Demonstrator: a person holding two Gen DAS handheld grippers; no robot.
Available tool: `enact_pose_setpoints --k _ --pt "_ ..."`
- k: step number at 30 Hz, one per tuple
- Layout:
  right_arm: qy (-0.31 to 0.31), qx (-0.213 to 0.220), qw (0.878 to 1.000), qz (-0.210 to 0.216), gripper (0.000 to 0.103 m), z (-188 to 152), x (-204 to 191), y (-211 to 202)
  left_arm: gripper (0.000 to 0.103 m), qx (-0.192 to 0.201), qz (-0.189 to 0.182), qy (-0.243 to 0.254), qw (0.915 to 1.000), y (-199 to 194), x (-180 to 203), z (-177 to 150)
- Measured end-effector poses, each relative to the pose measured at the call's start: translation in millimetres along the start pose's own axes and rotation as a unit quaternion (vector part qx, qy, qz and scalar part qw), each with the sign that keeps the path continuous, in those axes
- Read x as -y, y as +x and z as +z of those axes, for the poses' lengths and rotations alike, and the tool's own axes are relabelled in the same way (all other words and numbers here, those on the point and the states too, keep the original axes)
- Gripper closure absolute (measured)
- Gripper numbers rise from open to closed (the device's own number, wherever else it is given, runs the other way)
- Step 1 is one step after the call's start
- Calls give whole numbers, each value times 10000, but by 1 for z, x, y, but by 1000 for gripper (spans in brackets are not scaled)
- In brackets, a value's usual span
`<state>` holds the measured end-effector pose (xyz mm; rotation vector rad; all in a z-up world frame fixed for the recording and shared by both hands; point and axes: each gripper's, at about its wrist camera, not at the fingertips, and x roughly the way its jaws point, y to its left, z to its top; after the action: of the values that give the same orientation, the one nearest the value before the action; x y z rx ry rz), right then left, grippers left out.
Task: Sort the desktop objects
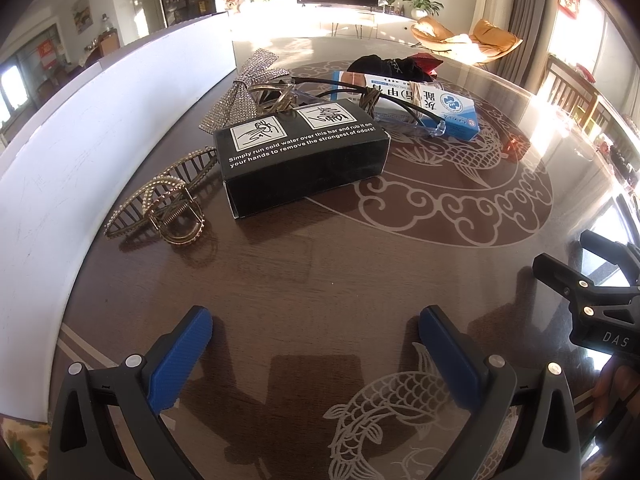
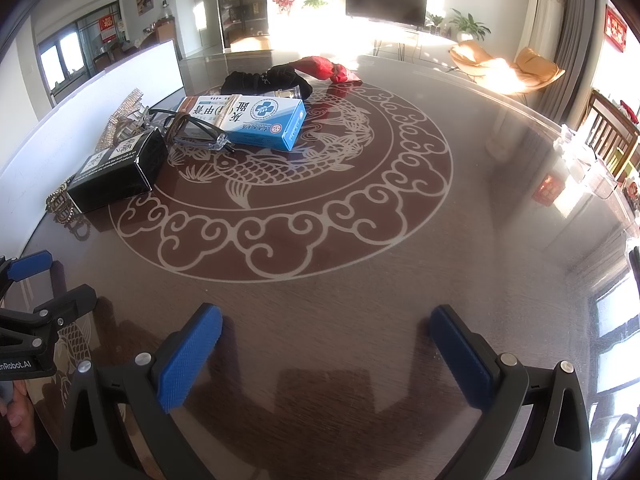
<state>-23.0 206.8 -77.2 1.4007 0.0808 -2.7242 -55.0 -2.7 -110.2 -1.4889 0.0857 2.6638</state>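
**Q:** Nearest the cameras, what is recorded?

**A:** Left gripper (image 1: 316, 338) and right gripper (image 2: 326, 338): both are held low over the glossy dark table (image 1: 320, 264), jaws spread wide, nothing between the blue pads (image 1: 180, 360).

**Q:** What is listed next, along the white board (image 1: 80, 152)?

**A:** A gold hair claw (image 1: 168, 204) set with pearls is logged just beside the board. A black box (image 1: 300, 160) printed with white instructions is placed close to its right.

**Q:** And beyond?

**A:** Behind the box, a rhinestone bow (image 1: 244, 88) and a second gold clip (image 1: 276, 98) are noted. A pair of glasses (image 2: 196, 128) is laid against a blue-and-white medicine box (image 2: 256, 120). Farthest back, a black cloth item (image 2: 264, 78) and a red item (image 2: 328, 68) are entered; their exact kind cannot be told.
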Motion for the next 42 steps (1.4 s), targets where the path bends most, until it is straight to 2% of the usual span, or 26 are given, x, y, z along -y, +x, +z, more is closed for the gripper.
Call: enact_pose_setpoints --k 5,7,9,12,14,16,19,21,26,29,32,34,36,38,39,40,41,42 --pt "2 0 10000 0 0 0 0 0 0 -26 15 -92 10000 0 -3 1" --pt "-1 0 10000 -1 0 0 0 0 0 -21 182 -325 9993 1 -13 2" --pt "0 0 10000 0 0 0 0 0 0 23 200 -681 9975 -1 -29 3" --pt "-1 0 10000 -1 0 0 0 -1 0 323 318 -1167 9921 -12 -53 5" --pt "0 0 10000 2 0 0 0 -1 0 703 495 -1228 9887 -22 -61 12" --pt "-1 1 10000 1 0 0 0 0 0 971 653 -1038 9877 -24 -66 24" --pt "0 2 10000 3 0 0 0 0 0 961 836 -661 9896 -15 -76 43" --pt "5 9 10000 19 0 0 0 0 0 932 825 -521 9909 -9 -87 50" --pt "22 41 9999 118 0 1 0 0 0 725 180 -61 9972 8 -103 70" --pt "20 43 9999 133 0 1 0 0 0 617 -195 161 9978 14 -104 78" --pt "14 40 9999 125 0 1 0 0 0 301 -780 169 9964 21 -109 76" --pt "20 44 9999 131 0 1 0 0 0 65 -737 475 9961 31 -105 73" --pt "26 48 9999 140 0 1 0 0 0 107 -497 796 9955 32 -97 64" --pt "28 50 9999 142 0 2 0 1 0 163 -480 960 9941 32 -93 56" --pt "31 51 9999 145 0 2 0 1 4 182 -482 977 9939 31 -92 56" --pt "34 54 9999 149 0 2 0 1 22 218 -545 928 9940 29 -94 56" --pt "38 56 9999 154 0 2 0 1 28 270 -618 845 9941 27 -97 59" --pt "44 59 9998 163 0 2 0 1 40 288 -660 771 9944 26 -100 60"
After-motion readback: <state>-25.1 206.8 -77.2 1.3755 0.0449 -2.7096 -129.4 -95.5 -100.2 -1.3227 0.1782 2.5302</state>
